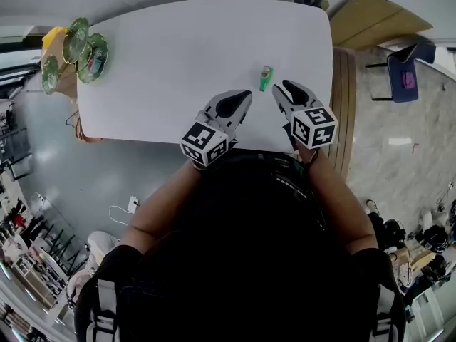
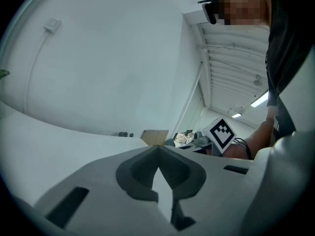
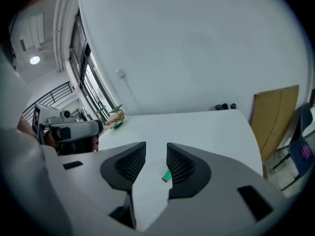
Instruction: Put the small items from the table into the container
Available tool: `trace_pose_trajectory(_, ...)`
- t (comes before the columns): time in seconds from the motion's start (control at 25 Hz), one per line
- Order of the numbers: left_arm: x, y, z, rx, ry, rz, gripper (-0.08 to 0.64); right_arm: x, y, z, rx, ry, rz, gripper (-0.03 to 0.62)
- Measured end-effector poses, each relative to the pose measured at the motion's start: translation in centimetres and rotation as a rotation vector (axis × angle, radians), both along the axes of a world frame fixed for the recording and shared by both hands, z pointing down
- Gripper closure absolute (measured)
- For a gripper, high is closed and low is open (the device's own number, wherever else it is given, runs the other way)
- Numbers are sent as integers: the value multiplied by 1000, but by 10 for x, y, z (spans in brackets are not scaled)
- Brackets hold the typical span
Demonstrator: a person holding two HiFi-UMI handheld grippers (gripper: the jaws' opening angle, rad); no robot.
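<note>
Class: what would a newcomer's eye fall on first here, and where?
A small green item lies on the white table, just ahead of the open right tongs. The left tongs are shut and empty; green dishes sit by the table's far left corner.

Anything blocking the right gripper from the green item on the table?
Nothing visible. The right gripper is open, and only bare table lies between its jaws and the green item just ahead.

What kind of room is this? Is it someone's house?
Probably not a house; more likely an office or lab workroom. There is a big plain white table, a ceiling strip light, and a cardboard sheet standing near a blue chair.
</note>
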State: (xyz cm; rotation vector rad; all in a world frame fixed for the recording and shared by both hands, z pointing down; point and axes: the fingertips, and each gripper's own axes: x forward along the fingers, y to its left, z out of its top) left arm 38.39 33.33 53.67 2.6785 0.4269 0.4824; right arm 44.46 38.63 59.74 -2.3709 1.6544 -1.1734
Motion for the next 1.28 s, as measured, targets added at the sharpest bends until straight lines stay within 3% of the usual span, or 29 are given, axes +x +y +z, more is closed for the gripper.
trace_pose_trajectory(0.32,10,-7,35,-42,-70,50,554,10,-17,85,-119,-186,105,407)
trace_pose_trajectory(0.48,11,-12,48,-69,-96,52,554,17,-18,121,-196,-225,141,400)
trace_pose_trajectory(0.72,6,-29,59,-99,-123,37,554,12,-28,156,-288,-223,105,399)
trace_pose_trajectory(1.0,0,-49,57,-105,-112,0,554,6,-35,168,-325,-198,63,422)
trace_pose_trajectory(1.28,-4,-39,35,-74,-76,-41,554,10,-30,118,-233,-113,-19,426)
